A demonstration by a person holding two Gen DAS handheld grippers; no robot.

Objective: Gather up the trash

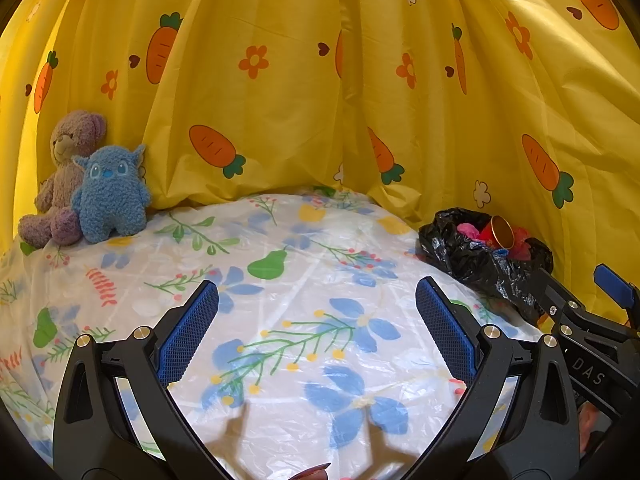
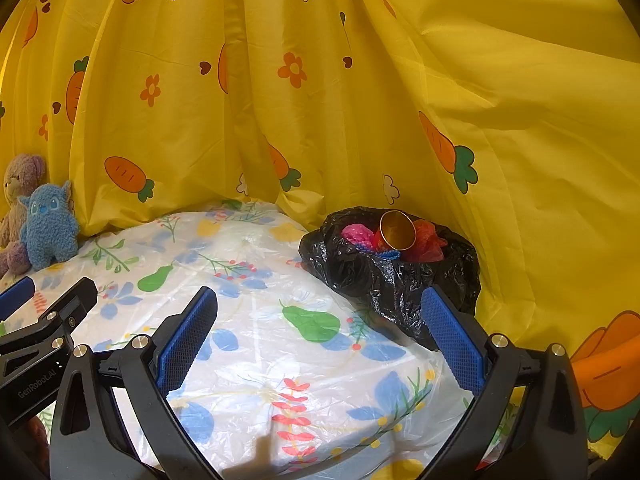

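Observation:
A black trash bag [image 1: 482, 258] [image 2: 394, 276] lies open at the table's far right edge, against the yellow curtain. Inside it sit a red cup with a gold inside [image 1: 499, 232] [image 2: 396, 231], crumpled pink paper [image 2: 356, 234], crumpled red paper [image 2: 430, 242] and a bit of blue. My left gripper [image 1: 316, 306] is open over the middle of the flowered tablecloth, with nothing between its blue pads. My right gripper [image 2: 318, 312] is open too, empty, its right finger [image 2: 452, 340] in front of the bag's near side. Each gripper shows at the edge of the other's view.
A floral plastic cloth [image 1: 296, 280] [image 2: 256, 304] covers the table. A purple teddy bear [image 1: 64, 176] [image 2: 18, 200] and a blue plush monster [image 1: 110, 196] [image 2: 48, 228] sit at the far left. A yellow carrot-print curtain [image 1: 320, 80] [image 2: 360, 100] hangs close behind and to the right.

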